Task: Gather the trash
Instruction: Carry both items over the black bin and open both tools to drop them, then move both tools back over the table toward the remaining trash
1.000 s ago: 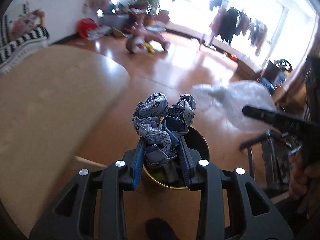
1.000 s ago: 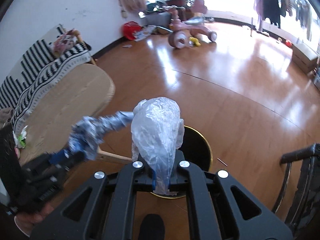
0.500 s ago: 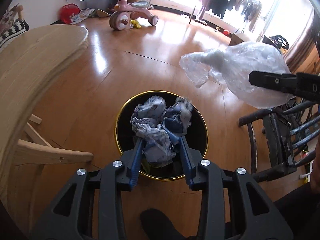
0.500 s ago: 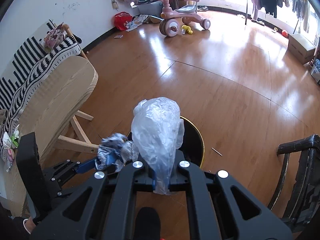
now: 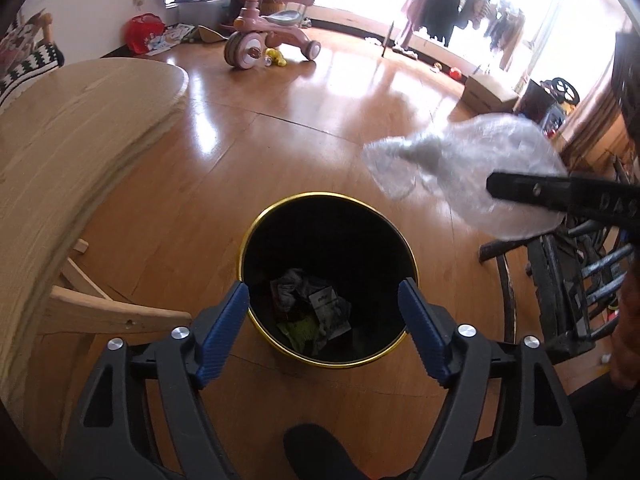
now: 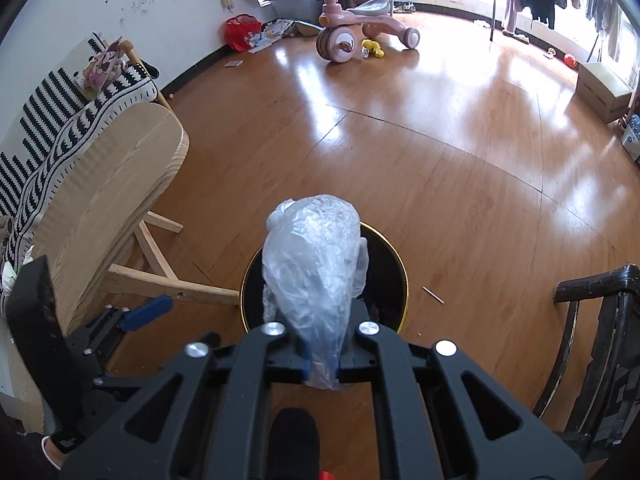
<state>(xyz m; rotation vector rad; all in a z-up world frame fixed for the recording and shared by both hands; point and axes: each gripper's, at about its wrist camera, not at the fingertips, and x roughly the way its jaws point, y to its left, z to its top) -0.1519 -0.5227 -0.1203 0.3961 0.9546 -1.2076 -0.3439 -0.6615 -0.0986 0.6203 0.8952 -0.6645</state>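
While the left gripper (image 5: 324, 300) is opening empty above the bin (image 5: 256, 236), the right gripper (image 6: 322, 364) is clenching a plastic bag (image 6: 316, 264), possibly overhanging the rim, risking spilling outside.

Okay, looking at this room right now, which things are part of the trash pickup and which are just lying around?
Part of the job:
- black round bin with gold rim
- crumpled clear plastic bag, clamped in the right tool
- crumpled paper scraps inside the bin
- left tool, jaws opening over the bin, nothing between them

Lying about:
- pink children's tricycle
- pale wooden table
- red bag by the wall
- dark wooden chair
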